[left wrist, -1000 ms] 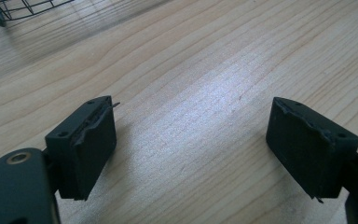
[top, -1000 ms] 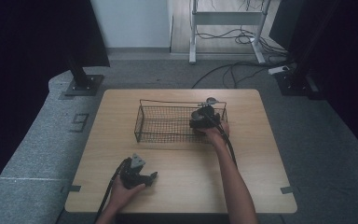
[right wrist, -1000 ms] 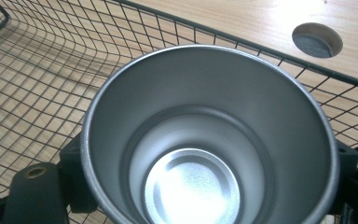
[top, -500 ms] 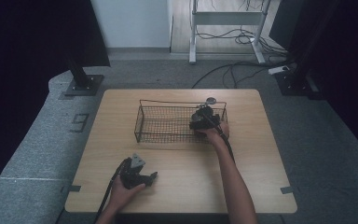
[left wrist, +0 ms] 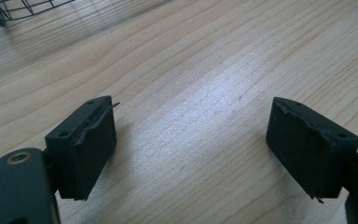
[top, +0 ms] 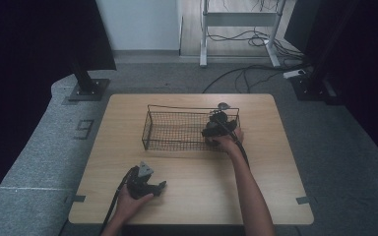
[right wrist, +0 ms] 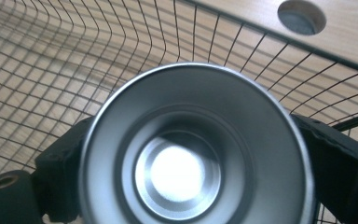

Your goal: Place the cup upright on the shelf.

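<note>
Scene: a person sits at a pale wooden worktop, a hand-held tool in each hand.
Basket: a black wire basket stands in the far middle of the worktop.
Right tool: the right tool reaches into the right end of the basket.
Right tool's jaws: they have just been opening and now stand at either side of a metal cup; whether the pads press on it cannot be told.
Cup: a shiny steel cup, seen mouth-on in the right gripper view, inside the basket near its right wall.
Hole: a round hole in the worktop lies just beyond the basket.
Left tool: the left tool rests low over bare wood near the front edge, well apart from the basket.
Left tool's jaws: spread wide, nothing between them.
</note>
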The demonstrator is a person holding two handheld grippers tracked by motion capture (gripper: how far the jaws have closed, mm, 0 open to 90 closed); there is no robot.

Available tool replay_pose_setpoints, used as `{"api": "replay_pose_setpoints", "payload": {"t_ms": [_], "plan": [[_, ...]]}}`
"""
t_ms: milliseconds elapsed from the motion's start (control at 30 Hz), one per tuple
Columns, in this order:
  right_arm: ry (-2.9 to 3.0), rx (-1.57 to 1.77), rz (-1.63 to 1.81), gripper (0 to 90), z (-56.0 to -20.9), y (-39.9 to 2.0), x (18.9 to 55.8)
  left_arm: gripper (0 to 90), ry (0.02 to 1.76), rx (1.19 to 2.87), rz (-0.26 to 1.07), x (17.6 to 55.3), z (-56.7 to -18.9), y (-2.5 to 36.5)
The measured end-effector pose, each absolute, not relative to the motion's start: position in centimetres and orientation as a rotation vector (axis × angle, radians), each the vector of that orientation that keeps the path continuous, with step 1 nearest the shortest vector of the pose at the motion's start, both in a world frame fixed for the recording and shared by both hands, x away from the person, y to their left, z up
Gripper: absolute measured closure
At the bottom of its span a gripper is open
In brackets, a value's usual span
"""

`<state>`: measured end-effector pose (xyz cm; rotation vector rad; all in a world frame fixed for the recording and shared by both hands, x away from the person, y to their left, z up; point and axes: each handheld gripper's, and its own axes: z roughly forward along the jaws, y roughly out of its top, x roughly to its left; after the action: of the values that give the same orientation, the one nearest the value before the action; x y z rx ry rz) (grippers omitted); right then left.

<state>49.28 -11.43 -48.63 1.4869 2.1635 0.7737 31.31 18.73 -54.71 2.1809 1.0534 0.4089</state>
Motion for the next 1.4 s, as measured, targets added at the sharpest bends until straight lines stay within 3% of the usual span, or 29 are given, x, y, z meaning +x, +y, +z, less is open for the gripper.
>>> {"api": "replay_pose_setpoints", "payload": {"t_ms": [567, 967, 1400], "plan": [[2.024, 1.443, 1.063, 9.8, -45.9, -13.3, 47.2, 16.0, 1.053, 2.183, 0.409, 31.3, -54.7, 18.7], [1.999, 1.359, 1.213, 13.2, -45.1, -15.9, 42.1, 16.0, 1.054, 2.183, 0.41, 31.3, -54.7, 18.7], [1.985, 1.32, 1.272, 15.0, -47.2, -18.7, 36.2, 16.0, 1.053, 2.185, 0.41, 31.3, -54.7, 18.7]]}}
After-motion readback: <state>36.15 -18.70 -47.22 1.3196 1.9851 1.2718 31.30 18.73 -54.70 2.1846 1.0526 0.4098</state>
